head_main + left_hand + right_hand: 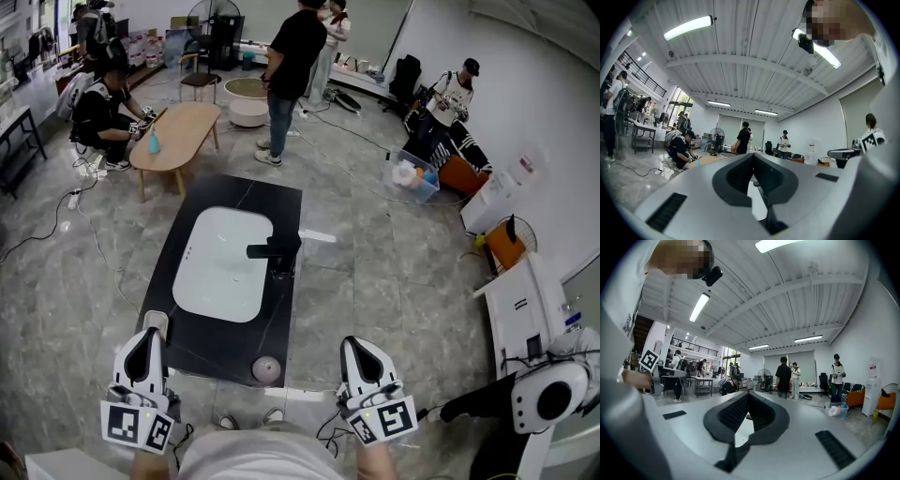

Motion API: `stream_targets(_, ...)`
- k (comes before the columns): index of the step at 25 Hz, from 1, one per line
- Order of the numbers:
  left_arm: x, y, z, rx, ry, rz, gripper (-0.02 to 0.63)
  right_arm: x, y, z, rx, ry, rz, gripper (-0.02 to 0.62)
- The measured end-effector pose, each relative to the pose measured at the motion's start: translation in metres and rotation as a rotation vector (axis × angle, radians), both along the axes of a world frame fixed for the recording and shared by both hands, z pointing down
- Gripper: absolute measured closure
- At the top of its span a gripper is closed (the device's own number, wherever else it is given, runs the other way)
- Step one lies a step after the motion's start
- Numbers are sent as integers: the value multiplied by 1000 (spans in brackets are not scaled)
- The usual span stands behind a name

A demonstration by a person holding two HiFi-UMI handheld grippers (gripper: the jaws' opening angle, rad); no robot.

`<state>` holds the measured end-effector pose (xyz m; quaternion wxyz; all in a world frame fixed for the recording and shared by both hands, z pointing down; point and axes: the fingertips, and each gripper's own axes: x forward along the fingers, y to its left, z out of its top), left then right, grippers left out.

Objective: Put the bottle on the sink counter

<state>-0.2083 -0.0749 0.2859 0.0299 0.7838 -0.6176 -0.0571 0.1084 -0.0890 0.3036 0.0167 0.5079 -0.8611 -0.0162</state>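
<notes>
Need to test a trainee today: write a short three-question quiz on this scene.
1. True or false: the left hand-held gripper grips a bottle.
2. The basin in the sink counter is: A white, B black, C blue.
3. What black fixture stands at the basin's right edge?
Key: 1 false, its jaws are shut on nothing; 2 A; 3 the faucet.

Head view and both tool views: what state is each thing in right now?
left tool: shut, nothing in it.
right tool: shut, nothing in it.
faucet: spout over the basin, no water seen running.
basin: empty.
round pale object: resting on the counter at its near end, untouched; possibly the bottle seen from above.
</notes>
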Motion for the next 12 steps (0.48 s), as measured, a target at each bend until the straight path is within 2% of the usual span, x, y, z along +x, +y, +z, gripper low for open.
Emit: stream_targets(12, -8, 7, 4, -2, 7, 19, 592, -8, 13, 2, 0, 7, 18, 584)
